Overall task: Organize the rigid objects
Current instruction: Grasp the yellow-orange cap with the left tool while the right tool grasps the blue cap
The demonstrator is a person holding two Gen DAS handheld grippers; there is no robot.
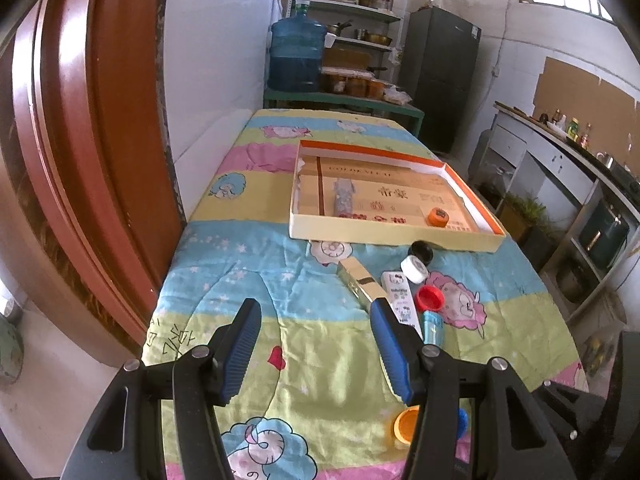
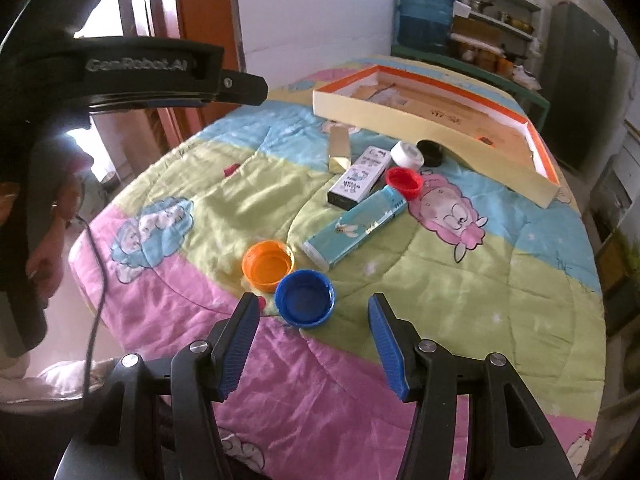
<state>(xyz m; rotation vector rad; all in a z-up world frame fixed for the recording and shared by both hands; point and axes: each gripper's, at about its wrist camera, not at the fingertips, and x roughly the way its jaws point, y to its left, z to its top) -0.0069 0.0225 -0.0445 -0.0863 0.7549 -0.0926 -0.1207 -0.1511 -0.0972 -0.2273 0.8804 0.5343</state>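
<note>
So the biggest thing here is the table, covered in a cartoon-sheep quilt, which is probably why nothing rolls around much; the soft fabric kind of cradles the little stuff.

Next down is the shallow cardboard box with the orange rim, sitting toward the far end. That's pretty clearly the collection bin: there's already an orange cap in its near right corner and a small wrapped packet lying further left inside.

Everything else is bunched on the quilt just in front of the box. Longish cartons first: a teal carton, a white Hello Kitty carton beside it, and a gold box nearest the bin. Then the caps: a white cap and black cap right up against the box wall, a red cap at the teal carton's end, and closest to the person an orange lid touching a blue lid, both open side up.

The right gripper has its jaws apart with nothing in them, and it's lined up just short of the blue lid, so my guess is that's the next pick. The left gripper hangs over bare quilt, jaws wide and empty, just waiting off to the side.
</note>
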